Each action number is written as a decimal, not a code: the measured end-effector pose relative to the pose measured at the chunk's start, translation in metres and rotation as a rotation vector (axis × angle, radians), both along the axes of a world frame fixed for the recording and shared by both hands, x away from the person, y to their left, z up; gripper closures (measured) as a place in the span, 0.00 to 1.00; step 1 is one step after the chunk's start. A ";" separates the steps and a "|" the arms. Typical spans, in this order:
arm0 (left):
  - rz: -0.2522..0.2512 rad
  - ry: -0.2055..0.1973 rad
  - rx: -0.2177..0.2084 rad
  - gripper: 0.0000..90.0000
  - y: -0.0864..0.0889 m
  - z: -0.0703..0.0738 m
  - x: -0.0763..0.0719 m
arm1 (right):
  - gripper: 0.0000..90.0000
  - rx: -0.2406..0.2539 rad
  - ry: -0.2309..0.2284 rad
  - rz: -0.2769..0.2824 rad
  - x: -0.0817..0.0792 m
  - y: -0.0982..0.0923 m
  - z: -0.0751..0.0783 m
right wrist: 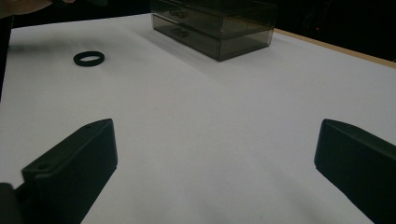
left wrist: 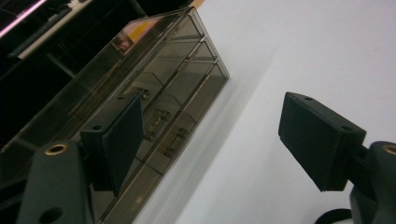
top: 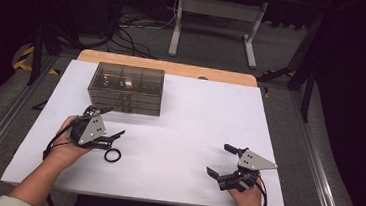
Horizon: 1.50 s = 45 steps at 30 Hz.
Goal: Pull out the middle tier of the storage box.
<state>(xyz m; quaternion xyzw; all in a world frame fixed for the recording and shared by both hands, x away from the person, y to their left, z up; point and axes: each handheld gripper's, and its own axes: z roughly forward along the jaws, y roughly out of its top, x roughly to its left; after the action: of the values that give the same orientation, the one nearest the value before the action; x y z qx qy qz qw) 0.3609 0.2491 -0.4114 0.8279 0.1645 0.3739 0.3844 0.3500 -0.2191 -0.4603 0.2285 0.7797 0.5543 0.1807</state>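
- The left gripper (top: 111, 127) has its jaws apart with nothing between them; it holds nothing.
- The black ring (top: 112, 155) lies flat on the white table (top: 184, 118), just beside and below this gripper's jaws, apart from them.
- The smoky drawer box (top: 126, 88) stands just ahead of it.
- The right gripper (top: 222, 161) rests spread and empty, well apart from the ring.

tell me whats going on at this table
A person holds a gripper in each hand over a white table. The left gripper hovers with open jaws right next to a black ring lying flat on the surface, with nothing between its pads. A smoky transparent drawer box stands behind it, drawers shut. The right gripper sits open and empty near the front right corner, away from both things.
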 end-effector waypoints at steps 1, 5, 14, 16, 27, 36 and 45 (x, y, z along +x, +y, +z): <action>0.000 0.000 0.000 0.26 0.000 0.000 0.000 | 0.00 -0.001 0.000 0.000 0.000 0.000 0.000; 0.026 -0.051 0.057 0.27 -0.004 0.000 -0.001 | 0.00 -0.001 0.000 0.000 0.000 0.000 0.000; 0.054 -0.134 0.162 0.30 -0.014 -0.001 -0.001 | 0.00 -0.001 0.001 0.001 0.000 0.000 0.000; 0.057 -0.138 0.169 0.30 -0.015 -0.001 -0.001 | 0.00 -0.004 -0.001 0.000 0.000 0.000 0.000; 0.119 -0.231 0.323 0.32 -0.027 -0.005 -0.002 | 0.00 -0.002 0.002 0.002 0.000 0.001 0.000; 0.177 -0.289 0.404 0.37 -0.036 -0.013 -0.001 | 0.00 -0.003 0.002 0.003 0.000 0.001 -0.001; 0.216 -0.335 0.454 0.39 -0.040 -0.019 0.001 | 0.00 -0.005 0.003 0.003 0.000 0.001 -0.001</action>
<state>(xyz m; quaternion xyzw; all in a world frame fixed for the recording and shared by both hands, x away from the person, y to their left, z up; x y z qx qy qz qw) 0.3618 0.2094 -0.4302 0.7972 0.0982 0.5712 0.1690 0.3503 -0.2179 -0.4610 0.2276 0.7817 0.5522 0.1793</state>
